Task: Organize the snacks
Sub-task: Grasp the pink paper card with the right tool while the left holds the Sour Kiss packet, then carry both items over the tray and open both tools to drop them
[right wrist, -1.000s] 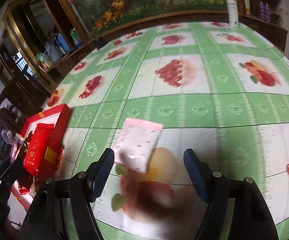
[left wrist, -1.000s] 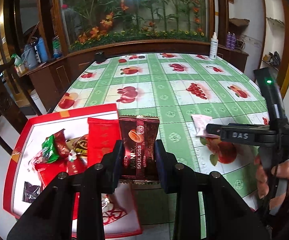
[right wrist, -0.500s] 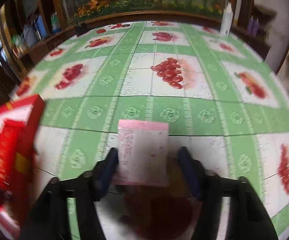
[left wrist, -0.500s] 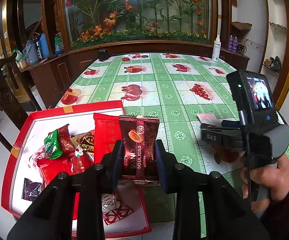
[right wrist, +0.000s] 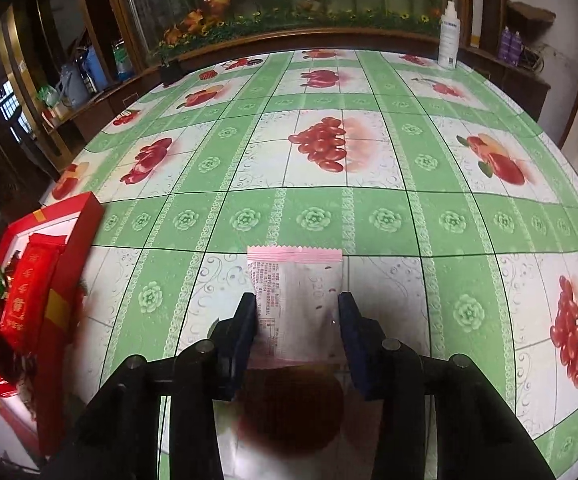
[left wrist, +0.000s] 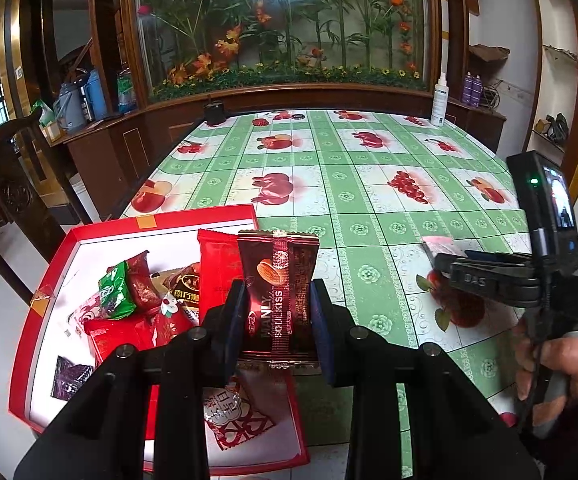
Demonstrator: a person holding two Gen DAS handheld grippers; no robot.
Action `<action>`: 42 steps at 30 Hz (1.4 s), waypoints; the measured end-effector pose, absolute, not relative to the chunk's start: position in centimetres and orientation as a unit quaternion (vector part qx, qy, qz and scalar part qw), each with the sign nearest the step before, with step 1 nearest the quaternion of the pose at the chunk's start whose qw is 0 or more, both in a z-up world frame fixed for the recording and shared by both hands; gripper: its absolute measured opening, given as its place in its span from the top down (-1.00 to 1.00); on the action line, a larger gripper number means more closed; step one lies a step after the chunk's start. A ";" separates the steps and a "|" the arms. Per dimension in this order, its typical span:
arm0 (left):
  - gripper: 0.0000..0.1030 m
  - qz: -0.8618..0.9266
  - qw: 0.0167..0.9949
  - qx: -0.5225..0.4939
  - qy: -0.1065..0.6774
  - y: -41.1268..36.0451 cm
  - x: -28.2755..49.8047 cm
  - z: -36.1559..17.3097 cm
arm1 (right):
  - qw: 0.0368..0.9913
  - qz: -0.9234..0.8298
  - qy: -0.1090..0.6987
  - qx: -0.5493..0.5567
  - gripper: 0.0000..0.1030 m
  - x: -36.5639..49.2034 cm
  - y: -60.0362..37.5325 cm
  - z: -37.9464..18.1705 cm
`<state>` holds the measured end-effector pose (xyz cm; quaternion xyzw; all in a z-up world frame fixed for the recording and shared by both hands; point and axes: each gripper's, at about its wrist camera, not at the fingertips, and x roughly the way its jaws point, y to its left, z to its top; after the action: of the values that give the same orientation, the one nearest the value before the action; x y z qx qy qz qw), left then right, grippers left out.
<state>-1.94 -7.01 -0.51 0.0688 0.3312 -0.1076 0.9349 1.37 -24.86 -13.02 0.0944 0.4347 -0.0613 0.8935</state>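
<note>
R fingers (right wrist: 296, 320) closing — pink packet (right wrist: 295, 280) between

glossy foil wrapper (left wrist: 279, 292); glossy tablecloth (right wrist: 329, 216)

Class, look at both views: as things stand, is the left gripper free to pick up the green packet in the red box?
Probably not yet. The left gripper is shut on the dark red snack packet, so it has no free jaws for the green packet in the red box, though nothing covers that packet.
</note>
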 end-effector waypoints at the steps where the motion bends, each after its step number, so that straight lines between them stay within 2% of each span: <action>1: 0.44 -0.107 0.935 0.068 0.331 -6.9 -1.9 -0.5 | 0.893 -0.059 0.434 0.099 0.20 1.1 -25.0 -12.9; 10: 0.44 -0.097 0.937 0.063 0.331 -5.8 -1.9 -0.6 | 0.894 -0.001 0.427 0.135 0.23 0.3 -24.1 -11.4; 16: 0.44 -0.070 0.944 0.044 0.318 -2.2 -1.7 0.7 | 0.891 0.092 0.414 0.161 0.23 1.1 -20.5 -8.5; 25: 0.43 0.011 0.953 0.011 0.302 5.4 -1.1 1.9 | 0.898 0.188 0.378 0.121 0.24 3.3 -11.2 -5.1; 32: 0.43 0.025 0.950 0.002 0.310 7.2 -0.8 1.0 | 0.899 0.237 0.361 0.079 0.23 3.6 -4.7 -4.8; 34: 0.41 0.026 0.949 0.006 0.313 7.0 -0.6 0.8 | 0.901 0.248 0.350 0.064 0.10 3.9 -3.1 -4.8; 35: 0.37 0.029 0.948 0.006 0.316 7.0 -0.4 0.7 | 0.902 0.250 0.349 0.054 0.06 4.1 -2.5 -4.9; 36: 0.12 0.036 0.946 0.005 0.322 7.0 -0.3 0.6 | 0.903 0.247 0.348 0.043 -0.02 4.3 -2.1 -5.0; 37: -0.32 0.039 0.945 0.003 0.324 7.1 -0.5 0.6 | 0.906 0.238 0.348 0.037 -0.03 4.4 -2.1 -5.0; 39: -0.71 0.044 0.946 0.003 0.322 7.0 -0.9 0.5 | 0.911 0.238 0.332 0.063 -0.05 4.1 -3.6 -4.8; 42: -0.71 0.049 0.949 0.020 0.312 6.4 -1.5 0.6 | 0.912 0.260 0.289 0.130 -0.51 2.8 -7.1 -4.3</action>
<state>-1.50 6.40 0.63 0.0200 0.3115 0.0492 0.9488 2.79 -7.07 -4.31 0.1300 0.2891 0.2596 0.9122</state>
